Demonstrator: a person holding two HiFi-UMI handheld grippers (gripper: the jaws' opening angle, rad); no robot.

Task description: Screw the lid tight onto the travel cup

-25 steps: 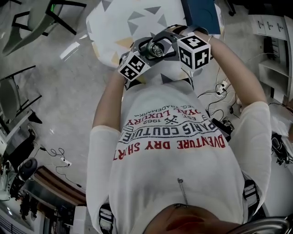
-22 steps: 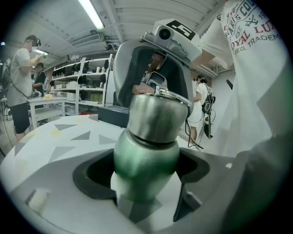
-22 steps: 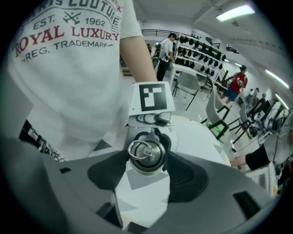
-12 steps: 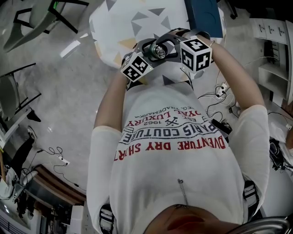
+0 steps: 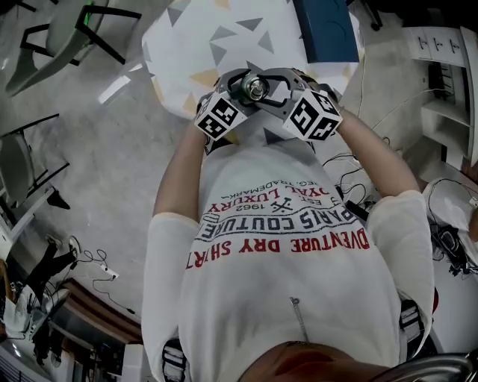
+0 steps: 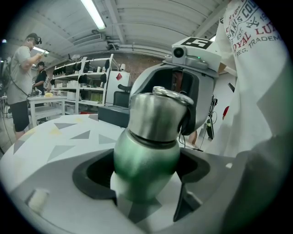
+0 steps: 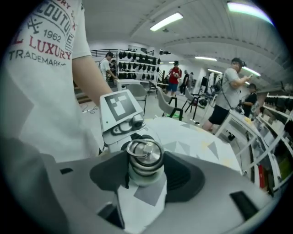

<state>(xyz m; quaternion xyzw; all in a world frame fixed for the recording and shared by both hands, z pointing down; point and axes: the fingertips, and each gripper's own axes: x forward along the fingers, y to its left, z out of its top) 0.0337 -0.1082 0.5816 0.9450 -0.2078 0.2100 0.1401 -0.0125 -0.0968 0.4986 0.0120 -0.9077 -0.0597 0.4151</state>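
Gripping the cup: the left tool [image 6: 147, 176] is clenched on the green body of the travel cup [image 6: 137, 146], one jaw on each side of it.
Travel cup: held close in front of the person's printed shirt [image 5: 291, 246], between the two tools, over the near edge of the desk [image 5: 194, 45]; its steel neck points toward the right tool.
Lid: the steel lid [image 7: 145, 157] sits on top of the cup, with a wire ring [image 7: 137, 147] lying on its crown.
Right tool: the right tool [image 7: 145, 172] reaches over the cup from the other side; its jaws have just been closing and now clamp the lid between their dark pads.
Marker cubes: one on each tool, left [image 5: 220, 116] and right [image 5: 312, 116], flanking the cup in the head view.
Desk: white with grey and yellow triangles; a dark blue box [image 5: 325, 30] lies at its far side.
Room beyond: a chair [image 5: 67, 22] on the floor, shelves [image 7: 137, 61] along the wall, and people standing [image 7: 229, 91].
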